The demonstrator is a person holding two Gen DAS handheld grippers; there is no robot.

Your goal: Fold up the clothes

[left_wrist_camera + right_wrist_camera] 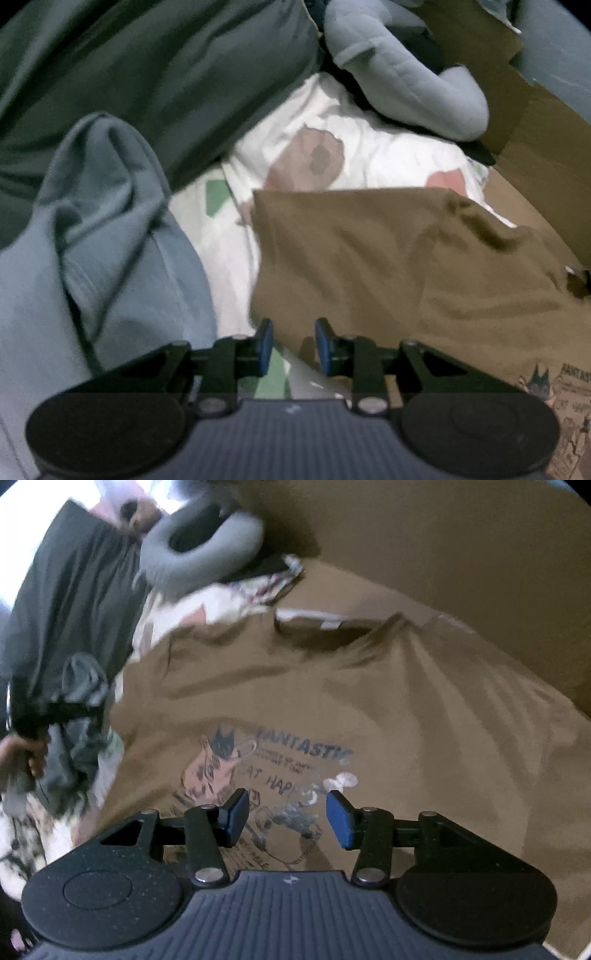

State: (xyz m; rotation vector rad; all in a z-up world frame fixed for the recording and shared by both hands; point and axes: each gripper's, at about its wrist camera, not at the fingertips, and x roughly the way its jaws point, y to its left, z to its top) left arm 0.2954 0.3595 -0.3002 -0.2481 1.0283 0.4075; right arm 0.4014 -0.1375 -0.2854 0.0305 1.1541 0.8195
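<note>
Brown printed cotton T-shirt [332,709] on the bed, motion-blurred.
Its hem is cut off; right tool [287,819] and left tool [291,345] are both spread, pinching nothing.

I am working in what looks like a bedroom at home, on a bed rather than a table. The surface under everything is a soft white bedsheet [354,147] printed with pink and green shapes, rumpled the way bedding gets. A dark green pillow [147,74] lies along one side, and a grey neck cushion [201,550] sits near it. Loose clothes lie about: a brown printed T-shirt [332,701] and a grey-blue garment [110,240]. The light is dim and household-like.
</note>
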